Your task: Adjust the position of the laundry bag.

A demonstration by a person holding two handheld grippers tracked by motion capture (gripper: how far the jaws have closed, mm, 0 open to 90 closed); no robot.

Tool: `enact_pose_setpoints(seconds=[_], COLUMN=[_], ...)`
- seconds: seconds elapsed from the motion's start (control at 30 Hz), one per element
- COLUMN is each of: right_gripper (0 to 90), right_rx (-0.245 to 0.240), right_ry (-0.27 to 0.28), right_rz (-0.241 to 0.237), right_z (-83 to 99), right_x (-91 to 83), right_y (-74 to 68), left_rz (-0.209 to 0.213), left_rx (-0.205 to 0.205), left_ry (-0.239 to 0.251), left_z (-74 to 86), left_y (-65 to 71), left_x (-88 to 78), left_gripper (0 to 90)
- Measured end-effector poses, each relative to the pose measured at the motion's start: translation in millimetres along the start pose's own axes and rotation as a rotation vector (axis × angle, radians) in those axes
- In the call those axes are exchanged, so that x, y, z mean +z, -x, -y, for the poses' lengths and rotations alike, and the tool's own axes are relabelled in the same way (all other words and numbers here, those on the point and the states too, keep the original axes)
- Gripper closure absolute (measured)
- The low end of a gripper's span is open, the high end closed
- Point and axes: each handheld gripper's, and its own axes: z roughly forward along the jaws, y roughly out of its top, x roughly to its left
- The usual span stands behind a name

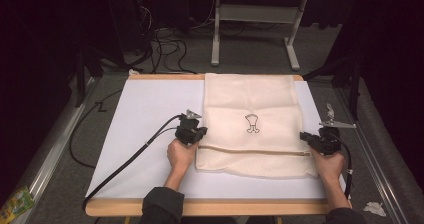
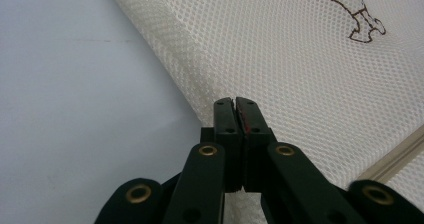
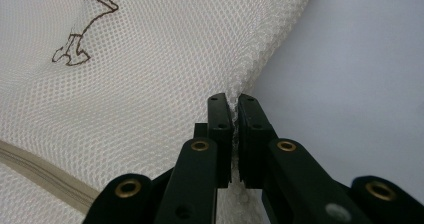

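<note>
- Cream mesh laundry bag point(image 1: 252, 126): honeycomb weave, rectangular, zipper point(image 1: 255, 150), small embroidered figure point(image 1: 251, 123).
- Left gripper point(image 2: 235, 104) clamped on bag edge; right gripper point(image 3: 234, 104) likewise.
- White surface point(image 1: 145, 129).

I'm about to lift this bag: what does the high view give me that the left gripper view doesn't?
High view alone: both hands, the right gripper at the bag's right edge, the bag's far end near the back of the wooden-edged table, and the floor cables.

Left gripper view alone: the left gripper with its fingers shut on the bag's left edge, plus the mesh weave close up.

Both: the cream mesh laundry bag, its brown outline logo, its zip and the white table cover.
</note>
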Motion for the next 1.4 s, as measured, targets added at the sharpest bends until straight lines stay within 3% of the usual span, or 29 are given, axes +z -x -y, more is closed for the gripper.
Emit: enact_pose_setpoints(seconds=[0.27,0.43,0.6,0.77,1.07,1.4], right_gripper=[87.2,87.2,87.2,87.2,87.0,86.3], right_rx=[-0.012,-0.019,-0.033,-0.057,-0.090,-0.117], right_ry=[0.007,0.008,0.004,0.001,0.007,0.006], right_rz=[-0.035,-0.061,-0.082,-0.105,-0.132,-0.168], right_z=[-1.3,-1.0,-1.1,-1.7,-1.8,0.8], right_x=[0.6,2.4,5.3,8.3,16.2,24.0], right_y=[-8.6,-18.2,-29.5,-42.2,-62.6,-84.2], left_rz=[-0.010,-0.036,-0.038,-0.046,-0.079,-0.102], left_rx=[-0.018,0.018,0.004,-0.027,-0.022,-0.055], left_ry=[0.037,0.034,0.052,0.060,0.067,0.077], left_z=[4.4,6.6,10.0,22.0,35.6,56.2], left_y=[-11.4,-13.4,-20.9,-32.9,-42.6,-57.4], left_x=[-19.8,-34.2,-44.4,-58.3,-78.0,-95.6], left_gripper=[89.1,89.1,89.1,89.1,89.0,88.8])
